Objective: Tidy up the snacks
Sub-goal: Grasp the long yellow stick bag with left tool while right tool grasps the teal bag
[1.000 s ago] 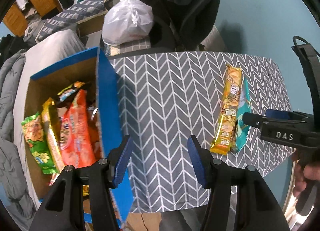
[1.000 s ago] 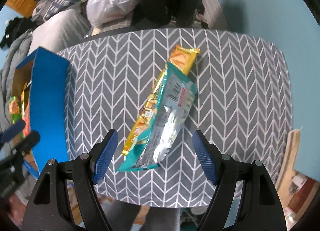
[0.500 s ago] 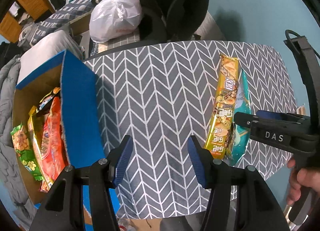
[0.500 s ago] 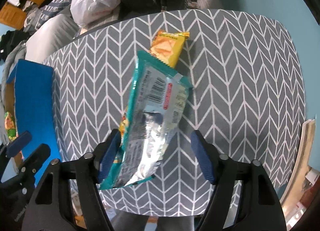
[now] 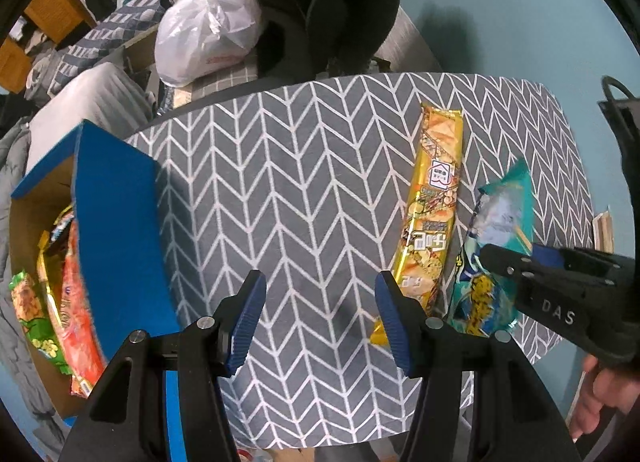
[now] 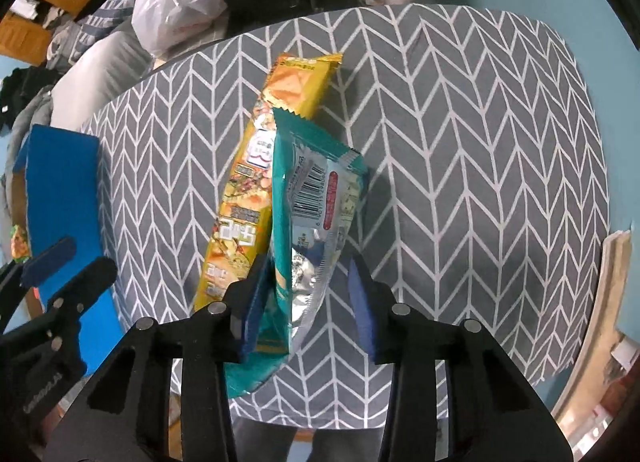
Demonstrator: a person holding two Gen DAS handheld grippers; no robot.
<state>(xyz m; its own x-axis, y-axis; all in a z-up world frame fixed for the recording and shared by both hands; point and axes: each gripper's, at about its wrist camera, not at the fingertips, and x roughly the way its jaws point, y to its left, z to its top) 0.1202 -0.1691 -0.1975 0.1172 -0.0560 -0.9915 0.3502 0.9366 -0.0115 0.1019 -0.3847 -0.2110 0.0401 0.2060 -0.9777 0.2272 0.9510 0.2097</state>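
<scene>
- My right tongs [image 6: 308, 302] were closing around a teal snack packet [image 6: 316, 198], its silver barcode side up.
- My left tongs [image 5: 320, 318] hung released, grasping nothing.

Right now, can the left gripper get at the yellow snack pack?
Probably yes. The left gripper is open, empty, with the yellow snack pack just beside its right finger. The teal packet, with the right gripper closing on it, is tilted off the yellow one.

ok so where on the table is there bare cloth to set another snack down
Widest bare stretch: between the blue box and the yellow packet. Another lies right of the teal packet, out to the table edge. It is crowded where the right gripper is closing around the teal packet beside the yellow one.
</scene>
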